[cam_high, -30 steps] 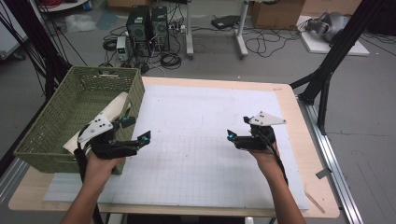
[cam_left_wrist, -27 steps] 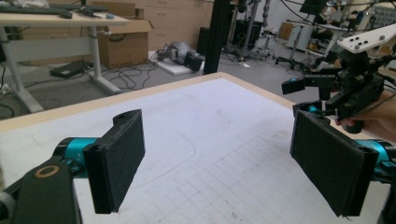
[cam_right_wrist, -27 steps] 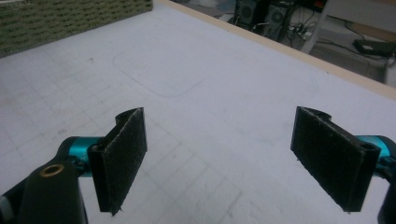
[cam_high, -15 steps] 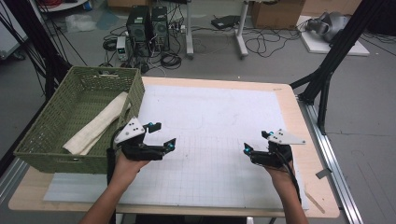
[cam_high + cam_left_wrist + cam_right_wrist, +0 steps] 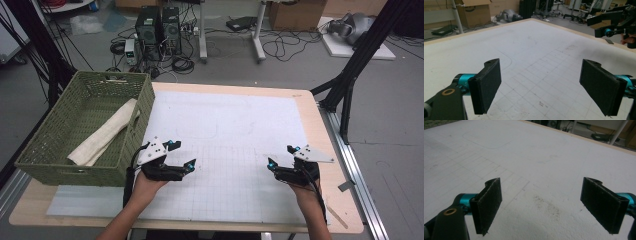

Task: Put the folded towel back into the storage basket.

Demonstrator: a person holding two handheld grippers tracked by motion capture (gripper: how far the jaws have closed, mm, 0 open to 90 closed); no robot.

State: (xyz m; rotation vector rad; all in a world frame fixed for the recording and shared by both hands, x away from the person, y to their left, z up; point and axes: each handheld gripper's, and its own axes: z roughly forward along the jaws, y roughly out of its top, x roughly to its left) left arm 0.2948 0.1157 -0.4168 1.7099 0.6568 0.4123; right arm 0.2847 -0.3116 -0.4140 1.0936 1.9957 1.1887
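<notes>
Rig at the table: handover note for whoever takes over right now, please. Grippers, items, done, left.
Left gripper: open, holding nothing, over the white mat just right of the green basket.
Right gripper: open, holding nothing, over the mat's right part, near the person's edge.
Items: rolled beige cloth lies diagonally inside the basket, one end leaning at the right wall. The basket sits at the table's left side.
Done: cloth is in the basket, both grippers free of it.
Left: nothing visibly pending on the mat; check the cloth sits as wanted, since its upper end rides near the rim.
</notes>
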